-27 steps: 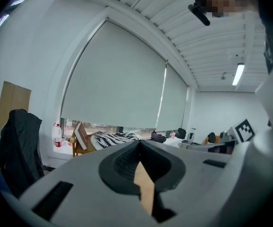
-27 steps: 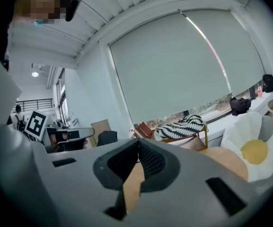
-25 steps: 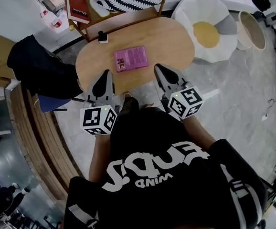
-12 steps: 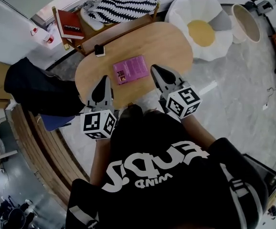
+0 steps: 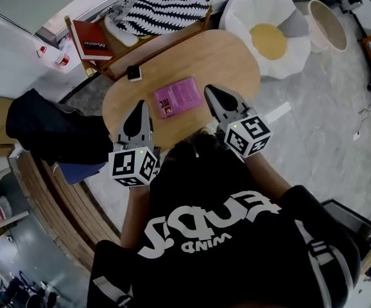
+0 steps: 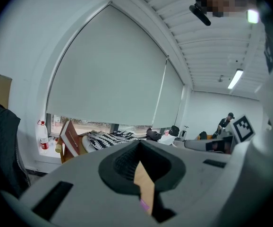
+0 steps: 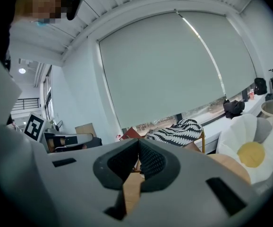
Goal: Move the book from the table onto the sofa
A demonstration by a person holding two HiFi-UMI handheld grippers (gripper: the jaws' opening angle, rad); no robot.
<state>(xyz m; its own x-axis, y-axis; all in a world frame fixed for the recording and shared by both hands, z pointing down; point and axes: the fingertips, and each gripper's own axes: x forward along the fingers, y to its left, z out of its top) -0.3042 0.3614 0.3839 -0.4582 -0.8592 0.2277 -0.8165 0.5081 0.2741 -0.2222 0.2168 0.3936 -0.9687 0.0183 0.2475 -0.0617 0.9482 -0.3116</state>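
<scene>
Seen from above, an oval wooden table point(image 5: 237, 63) stands on a grey marbled floor. A pink book point(image 5: 178, 97) lies flat near the middle of the table, a little toward its near edge. A small black device point(image 5: 133, 73) sits at the far left edge. Beyond the far edge, a wooden rack carries a striped cushion point(image 5: 163, 5) and a red book point(image 5: 90, 40). An egg-shaped floor cushion point(image 5: 269, 37) lies past the table's right end, with a round basket point(image 5: 327, 24) beyond it. A black jacket point(image 5: 51, 130) is heaped past the left end.

Both grippers reach over the near edge, pointing slightly downward. The left gripper point(image 5: 140, 104) is left of the pink book, and the right gripper point(image 5: 208, 90) is just beside its right edge. Nothing lies between either one and the book.

Each gripper view shows its jaws pressed together and holding nothing, in front of a large window blind. The left gripper view alone shows a distant person point(image 6: 228, 122).
</scene>
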